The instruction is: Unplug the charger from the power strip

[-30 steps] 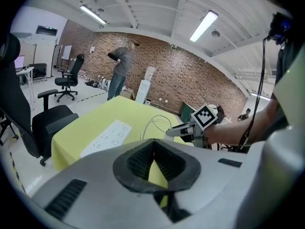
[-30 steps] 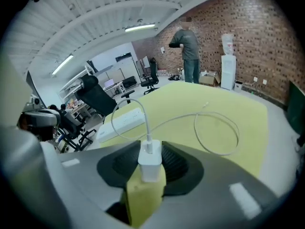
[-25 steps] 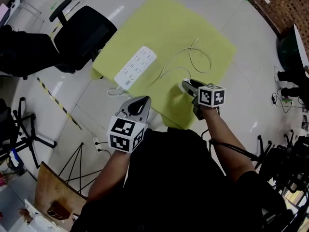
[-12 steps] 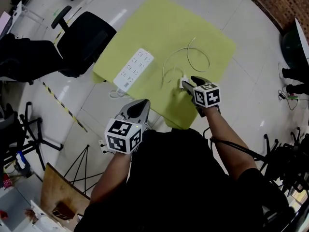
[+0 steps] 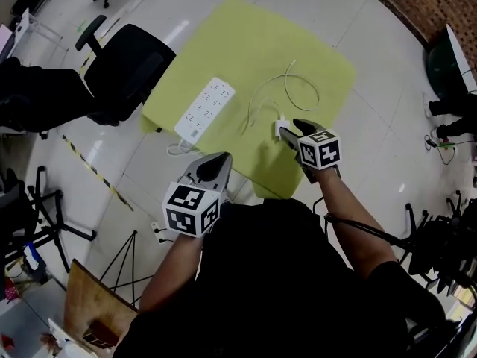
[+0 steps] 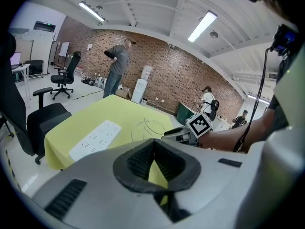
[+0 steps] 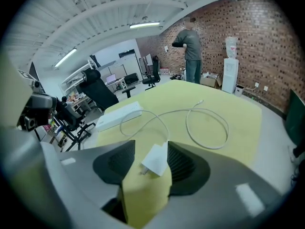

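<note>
Broadly, pale tiled floor [image 5: 387, 140] all round, with a brick wall [image 7: 257, 46] at the far side. Set on that floor, a counter [image 5: 246, 43] under a yellow cloth, seen from steeply above. Just off the counter's left edge, a black office chair [image 5: 123, 69], close to the cloth. Beyond the far edge, a person [image 7: 192, 46] standing near the wall.

Next down in size, a white power strip [image 5: 203, 110]: flat on the cloth near the left edge, sockets facing up.

Then the left tool [image 5: 216, 159], held off the near edge of the counter, above the floor, nose aimed toward the cloth. Jaws clenched tip to tip, gripping nothing; only a sliver of yellow showing behind the tips.

Across from it, the right tool [image 5: 292, 130], low over the near-right part of the counter and angled down. Jaws released and spread wide.

Smaller again, a thin white cable [image 5: 298, 95], curling in a loose loop over the middle of the cloth, free end lying toward the far edge.

Last, the charger [image 7: 156, 160]: a small white block lying on the cloth between the right tool's spread jaws, close against one pad and clear of the other. Metal prongs bare, pointing back toward the tool. Unplugged, well apart from the power strip.
</note>
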`<state>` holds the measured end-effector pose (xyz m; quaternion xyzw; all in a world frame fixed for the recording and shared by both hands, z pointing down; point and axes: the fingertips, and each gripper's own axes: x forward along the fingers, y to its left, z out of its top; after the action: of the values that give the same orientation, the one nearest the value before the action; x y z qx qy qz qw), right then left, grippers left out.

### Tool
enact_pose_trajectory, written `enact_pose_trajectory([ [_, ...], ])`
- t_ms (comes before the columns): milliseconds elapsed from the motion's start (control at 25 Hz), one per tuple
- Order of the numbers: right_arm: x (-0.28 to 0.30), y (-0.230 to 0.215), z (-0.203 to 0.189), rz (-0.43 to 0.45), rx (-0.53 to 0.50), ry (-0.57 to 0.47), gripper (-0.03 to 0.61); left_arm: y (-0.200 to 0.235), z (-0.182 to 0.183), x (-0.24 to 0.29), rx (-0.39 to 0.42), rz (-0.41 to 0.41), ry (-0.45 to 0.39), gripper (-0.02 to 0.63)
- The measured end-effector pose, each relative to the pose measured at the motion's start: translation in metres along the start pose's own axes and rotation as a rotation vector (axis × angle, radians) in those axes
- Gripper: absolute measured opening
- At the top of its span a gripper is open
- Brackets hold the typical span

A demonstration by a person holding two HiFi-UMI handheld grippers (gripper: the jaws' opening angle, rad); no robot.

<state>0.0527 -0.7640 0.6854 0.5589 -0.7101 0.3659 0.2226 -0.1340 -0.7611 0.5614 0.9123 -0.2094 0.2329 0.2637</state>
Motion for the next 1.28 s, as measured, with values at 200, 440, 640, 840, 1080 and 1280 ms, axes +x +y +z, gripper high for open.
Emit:
enact_pose_trajectory([
  [200, -0.024, 0.024, 0.013, -0.044, -0.020, -0.048, 0.182, 0.004, 0.002, -0.011, 0.019, -0.035, -0.018, 0.006],
  [440, -0.087, 0.061, 0.024, -0.106, -0.046, -0.184, 0.002, -0.005, -0.005, -0.018, 0.060, -0.114, -0.015, 0.006],
  [640, -0.126, 0.100, 0.024, -0.008, -0.010, -0.274, 0.002, -0.018, -0.010, -0.026, 0.070, -0.127, -0.024, 0.006],
  [840, -0.147, 0.130, 0.033, 0.097, -0.076, -0.307, 0.002, -0.035, -0.015, -0.044, 0.053, -0.072, -0.063, 0.006],
  [1080, -0.163, 0.143, 0.033, 0.212, -0.179, -0.324, 0.002, -0.041, -0.018, -0.066, -0.017, 0.100, -0.148, 0.006],
  [1280, -0.187, 0.147, 0.024, 0.311, -0.235, -0.345, 0.002, -0.061, -0.025, -0.088, -0.095, 0.229, -0.242, 0.006],
])
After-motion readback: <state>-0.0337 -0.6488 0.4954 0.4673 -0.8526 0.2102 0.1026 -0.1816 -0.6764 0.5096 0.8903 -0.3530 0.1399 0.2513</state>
